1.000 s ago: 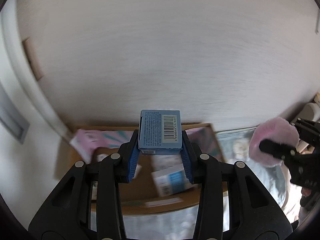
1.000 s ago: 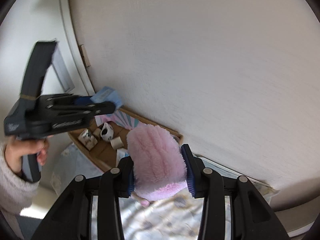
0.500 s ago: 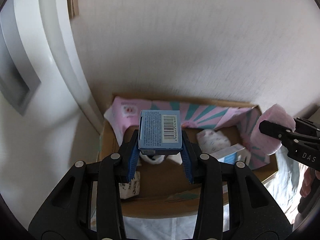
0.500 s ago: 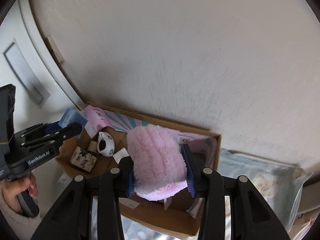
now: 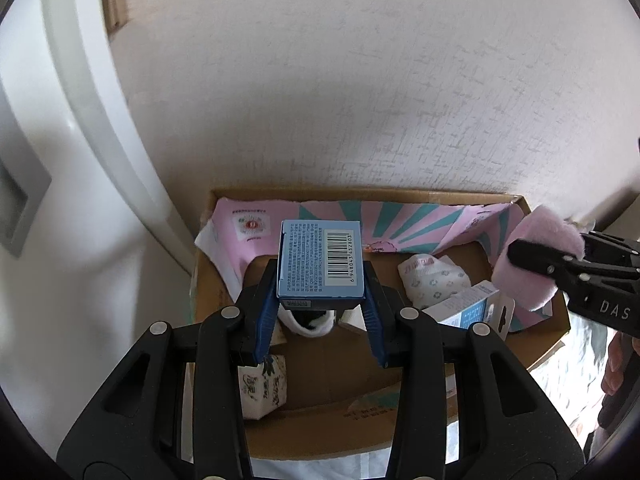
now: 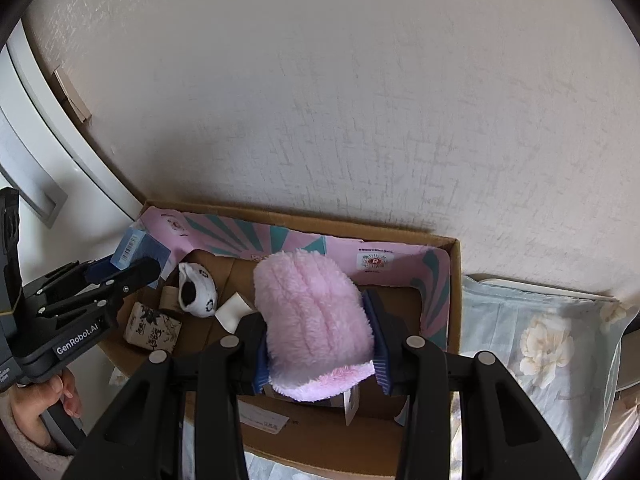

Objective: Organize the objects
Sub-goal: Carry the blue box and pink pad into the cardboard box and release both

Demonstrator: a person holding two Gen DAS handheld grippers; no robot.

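Observation:
My left gripper (image 5: pixel 320 282) is shut on a small blue box (image 5: pixel 320 264) with a barcode and holds it above the left half of an open cardboard box (image 5: pixel 360 193). My right gripper (image 6: pixel 316 310) is shut on a pink fluffy cloth (image 6: pixel 316 312) over the right half of the same cardboard box (image 6: pixel 360 227). The right gripper (image 5: pixel 560 268) and its pink fluffy cloth (image 5: pixel 532 240) show at the right edge of the left wrist view. In the right wrist view, the left gripper (image 6: pixel 136 266) with the blue box (image 6: pixel 132 246) is at the left, held by a hand.
A pink-and-teal paper (image 5: pixel 400 220) lines the box's back wall. Inside lie a white-and-black sock (image 6: pixel 196 288), a patterned tissue pack (image 6: pixel 152 328), a printed pouch (image 5: pixel 432 280) and a white-blue carton (image 5: pixel 468 312). The wall stands behind, a white door frame (image 5: pixel 80 120) left, floral fabric (image 6: pixel 540 340) right.
Both grippers came down and in over the cardboard box, which now fills the lower part of each view. Each still holds the same thing. Little has shifted in the last half second.

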